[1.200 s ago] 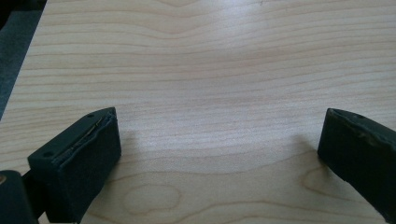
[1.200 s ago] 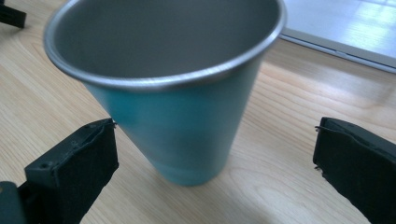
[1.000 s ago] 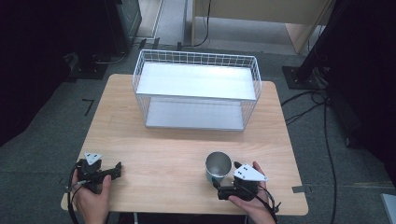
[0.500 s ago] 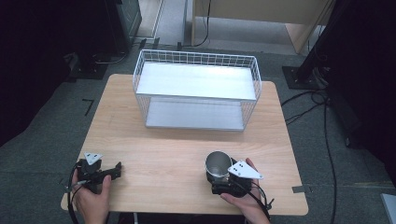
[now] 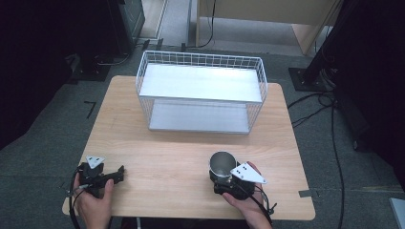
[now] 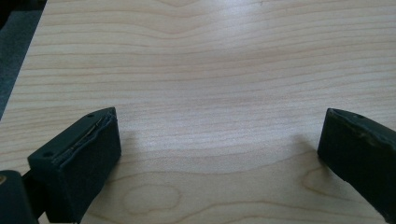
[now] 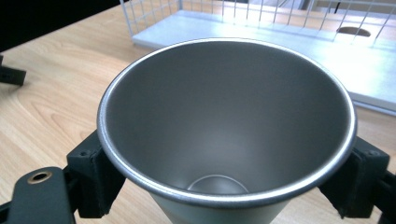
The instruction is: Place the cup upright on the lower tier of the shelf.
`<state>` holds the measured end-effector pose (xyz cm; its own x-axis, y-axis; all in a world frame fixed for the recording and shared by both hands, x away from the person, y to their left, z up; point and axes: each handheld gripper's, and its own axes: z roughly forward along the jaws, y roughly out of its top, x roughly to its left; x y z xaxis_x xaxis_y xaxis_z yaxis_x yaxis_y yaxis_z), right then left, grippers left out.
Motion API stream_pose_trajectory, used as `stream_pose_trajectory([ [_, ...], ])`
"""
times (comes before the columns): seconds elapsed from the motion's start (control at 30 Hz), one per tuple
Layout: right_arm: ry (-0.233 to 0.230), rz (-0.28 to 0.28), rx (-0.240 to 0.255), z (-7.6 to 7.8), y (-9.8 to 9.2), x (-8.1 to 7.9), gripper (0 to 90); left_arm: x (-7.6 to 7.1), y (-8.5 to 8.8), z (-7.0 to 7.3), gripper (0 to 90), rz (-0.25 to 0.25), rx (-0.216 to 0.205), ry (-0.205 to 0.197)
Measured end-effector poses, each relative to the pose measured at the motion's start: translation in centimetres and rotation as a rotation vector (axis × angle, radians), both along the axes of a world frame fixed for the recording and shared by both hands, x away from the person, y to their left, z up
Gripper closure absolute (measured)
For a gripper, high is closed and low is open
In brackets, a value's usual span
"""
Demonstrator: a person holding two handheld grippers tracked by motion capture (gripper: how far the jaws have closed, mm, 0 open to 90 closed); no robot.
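Right gripper view: steel cup (image 7: 226, 135) upright, empty, near desk (image 5: 181, 157) front edge, right gripper (image 5: 224, 177) fingers clasping it. White wire basket (image 5: 200, 98) beyond, empty, well apart. Left gripper (image 5: 114, 175) fingers spread wide over bare wood.

Silver cup (image 7: 224, 121), white wire basket (image 5: 200, 90)

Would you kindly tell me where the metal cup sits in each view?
High view: cup lower right of centre, by the right gripper.
Left gripper view: bare table.
Right gripper view: cup central, between the jaws.
Shared landmark: wire basket.
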<state>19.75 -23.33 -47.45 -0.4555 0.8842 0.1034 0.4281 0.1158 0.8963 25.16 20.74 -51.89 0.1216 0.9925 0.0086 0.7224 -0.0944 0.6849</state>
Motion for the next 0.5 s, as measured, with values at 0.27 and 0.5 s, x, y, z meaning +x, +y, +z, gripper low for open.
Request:
stream_pose_trajectory([
  [0.27,-0.013,-0.026,0.022,1.3,0.0,0.6,14.2,0.0,0.0,0.0,0.0,0.0,0.0,0.0],
  [0.5,-0.024,-0.034,0.029,2.2,0.3,1.2,14.2,0.0,0.0,0.0,0.0,0.0,0.0,0.0],
])
